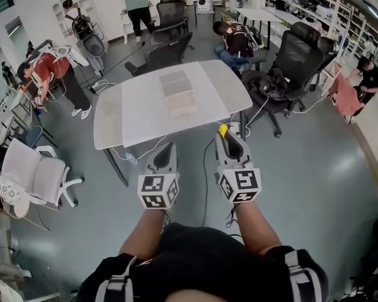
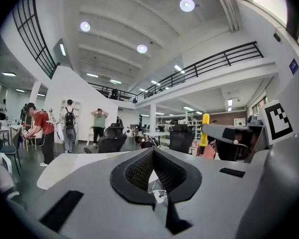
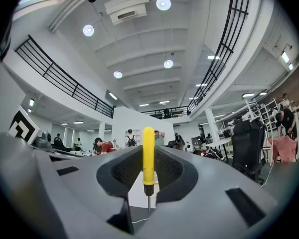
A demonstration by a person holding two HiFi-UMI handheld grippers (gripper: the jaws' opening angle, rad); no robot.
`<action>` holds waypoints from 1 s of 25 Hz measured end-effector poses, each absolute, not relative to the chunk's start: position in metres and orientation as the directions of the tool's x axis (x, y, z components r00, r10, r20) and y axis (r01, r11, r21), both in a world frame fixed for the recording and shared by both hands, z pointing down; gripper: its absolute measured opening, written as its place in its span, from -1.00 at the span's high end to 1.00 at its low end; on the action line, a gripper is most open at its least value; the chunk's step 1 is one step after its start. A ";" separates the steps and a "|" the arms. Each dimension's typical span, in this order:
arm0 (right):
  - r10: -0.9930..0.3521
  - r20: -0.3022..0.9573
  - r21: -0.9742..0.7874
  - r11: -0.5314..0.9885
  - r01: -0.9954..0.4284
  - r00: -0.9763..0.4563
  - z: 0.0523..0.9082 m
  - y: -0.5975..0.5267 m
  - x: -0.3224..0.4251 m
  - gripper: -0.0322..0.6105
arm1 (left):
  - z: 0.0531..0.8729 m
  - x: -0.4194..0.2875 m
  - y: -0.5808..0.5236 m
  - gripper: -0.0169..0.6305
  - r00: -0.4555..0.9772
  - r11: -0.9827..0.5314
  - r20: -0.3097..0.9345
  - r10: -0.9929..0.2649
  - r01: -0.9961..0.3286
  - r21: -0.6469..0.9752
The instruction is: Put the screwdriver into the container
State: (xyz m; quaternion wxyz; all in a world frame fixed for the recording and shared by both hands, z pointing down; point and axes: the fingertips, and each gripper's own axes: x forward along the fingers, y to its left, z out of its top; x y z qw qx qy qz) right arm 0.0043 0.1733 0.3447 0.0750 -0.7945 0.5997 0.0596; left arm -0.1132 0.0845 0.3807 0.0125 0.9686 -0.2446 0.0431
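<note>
Obs. from the floor: operator stands back from the tabletop [image 1: 138,112], both tools held out in front, pointing toward 12 o'clock

Right gripper [image 1: 230,140]: jaws part-way closed and clamped on the screwdriver [image 3: 148,156]. The pads pinch the yellow handle near its lower end, just above the dark collar. The handle stands toward 12 o'clock and the thin metal shaft hangs toward 6. Likely reason for this hold: the thick handle gives the textured pads a broad surface, and shaft-down should let it enter a box tip first

Left gripper [image 2: 153,153]: jaws drawn together at the tips, nothing between them. It rides at 9 o'clock of the right one, idle; one tool probably suffices for so light an object

Container [image 1: 178,93]: pale, translucent, boxy, seemingly stacked tiers. It sits mid-tabletop at 12 o'clock from the grippers, well apart from them. Whether its top is open I cannot tell from here

Materials: handle is smooth glossy plastic, round in section. Pads are black with a fine mesh-like texture, gripper shells matte grey. Tabletop is flat and white with rounded corners

Judgement: carry phase, insertion not yet begun
</note>
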 end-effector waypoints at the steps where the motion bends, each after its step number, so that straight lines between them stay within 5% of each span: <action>1: -0.946 -0.185 -0.046 -0.263 -0.964 0.267 0.345 0.174 0.008 0.69 | 0.382 -0.110 0.085 0.93 0.874 -0.877 0.090 -0.478 -0.480 0.006; 25: -0.964 -0.184 -0.041 -0.186 -0.982 0.190 0.352 -0.007 0.113 0.69 | 0.390 0.022 -0.086 0.93 0.885 -0.886 0.083 -0.459 -0.463 0.033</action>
